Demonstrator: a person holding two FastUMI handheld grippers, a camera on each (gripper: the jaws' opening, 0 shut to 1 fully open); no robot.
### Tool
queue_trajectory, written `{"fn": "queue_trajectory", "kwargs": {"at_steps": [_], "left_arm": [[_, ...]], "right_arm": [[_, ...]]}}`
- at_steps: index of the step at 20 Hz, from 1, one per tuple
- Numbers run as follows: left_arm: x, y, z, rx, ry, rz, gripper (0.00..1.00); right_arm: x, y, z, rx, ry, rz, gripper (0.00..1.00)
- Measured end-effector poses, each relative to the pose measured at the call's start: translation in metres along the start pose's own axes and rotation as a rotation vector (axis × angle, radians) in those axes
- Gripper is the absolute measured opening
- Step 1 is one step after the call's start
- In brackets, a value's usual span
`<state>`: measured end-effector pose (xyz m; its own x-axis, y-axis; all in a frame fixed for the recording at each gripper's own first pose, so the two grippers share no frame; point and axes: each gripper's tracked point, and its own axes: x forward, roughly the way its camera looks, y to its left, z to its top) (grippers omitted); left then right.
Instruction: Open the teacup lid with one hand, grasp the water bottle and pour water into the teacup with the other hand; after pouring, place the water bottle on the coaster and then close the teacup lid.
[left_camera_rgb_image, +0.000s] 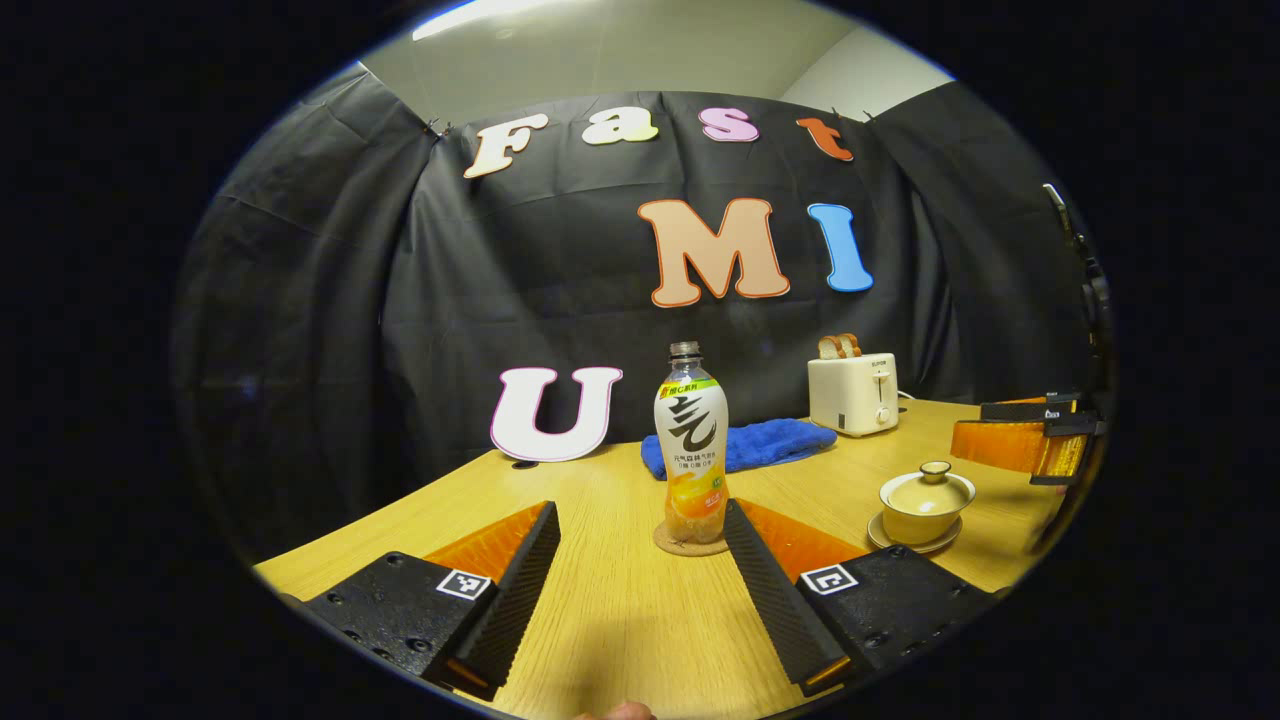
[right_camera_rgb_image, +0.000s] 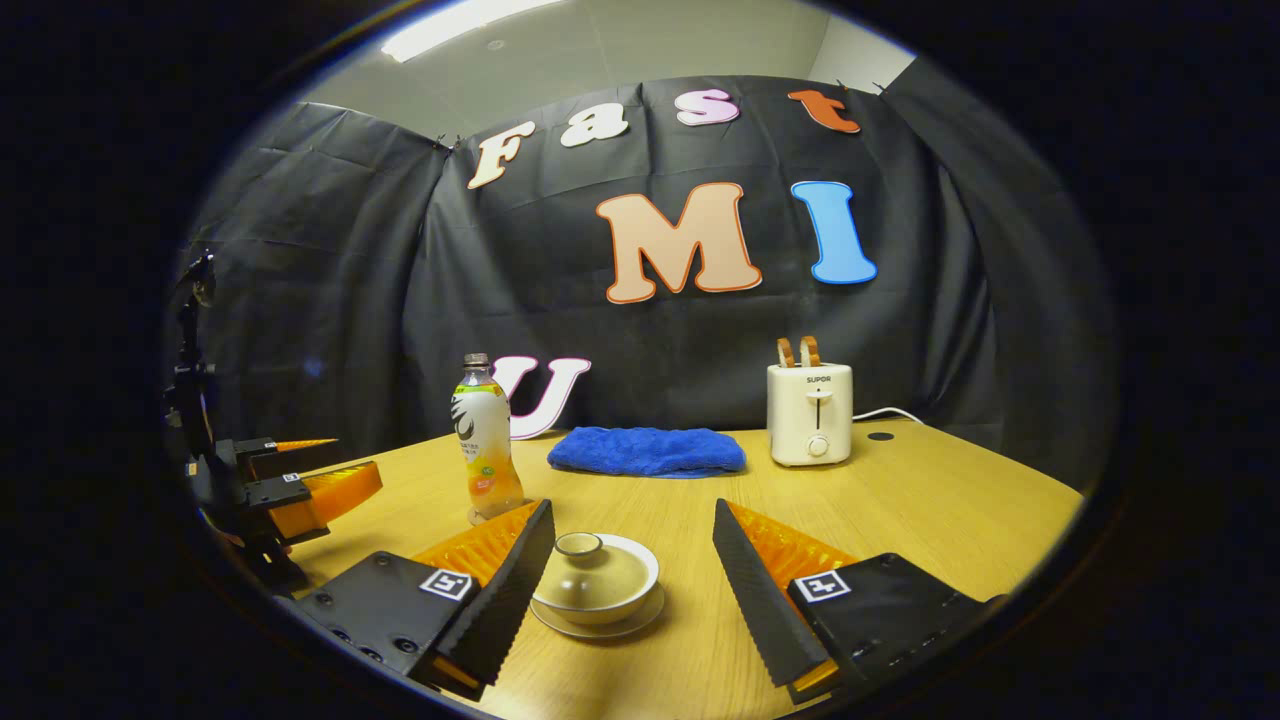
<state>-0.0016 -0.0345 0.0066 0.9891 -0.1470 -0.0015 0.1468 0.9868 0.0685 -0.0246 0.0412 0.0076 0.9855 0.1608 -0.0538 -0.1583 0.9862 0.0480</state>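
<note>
The left tongs (left_camera_rgb_image: 640, 540) are wide open and hold nothing; the water bottle (left_camera_rgb_image: 691, 440) stands on its coaster (left_camera_rgb_image: 688, 545) mid-frame. The right tongs (right_camera_rgb_image: 633, 545) gape wide too, with the lidded teacup (right_camera_rgb_image: 596, 580) between them, low in the frame, on the bench (right_camera_rgb_image: 950, 500).

1. Left tongs (left_camera_rgb_image: 640, 560) gape wide; bare table (left_camera_rgb_image: 620, 610) runs between them up to the water bottle (left_camera_rgb_image: 691, 450).
2. Right tongs (right_camera_rgb_image: 635, 575) straddle the lidded teacup (right_camera_rgb_image: 597, 578), untouched.
3. Blue towel (right_camera_rgb_image: 647, 451) and toaster (right_camera_rgb_image: 810, 413) block the rear.
</note>
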Motion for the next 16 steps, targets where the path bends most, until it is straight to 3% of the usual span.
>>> {"fn": "queue_trajectory", "kwargs": {"at_steps": [1, 16], "left_arm": [[-0.002, 0.001, -0.001, -0.001, 0.003, 0.001, 0.96], [-0.009, 0.006, -0.004, -0.011, 0.000, 0.010, 0.95]], "right_arm": [[-0.004, -0.002, 0.001, -0.002, -0.007, -0.005, 0.96], [-0.020, -0.021, -0.014, -0.033, -0.007, -0.074, 0.99]]}}
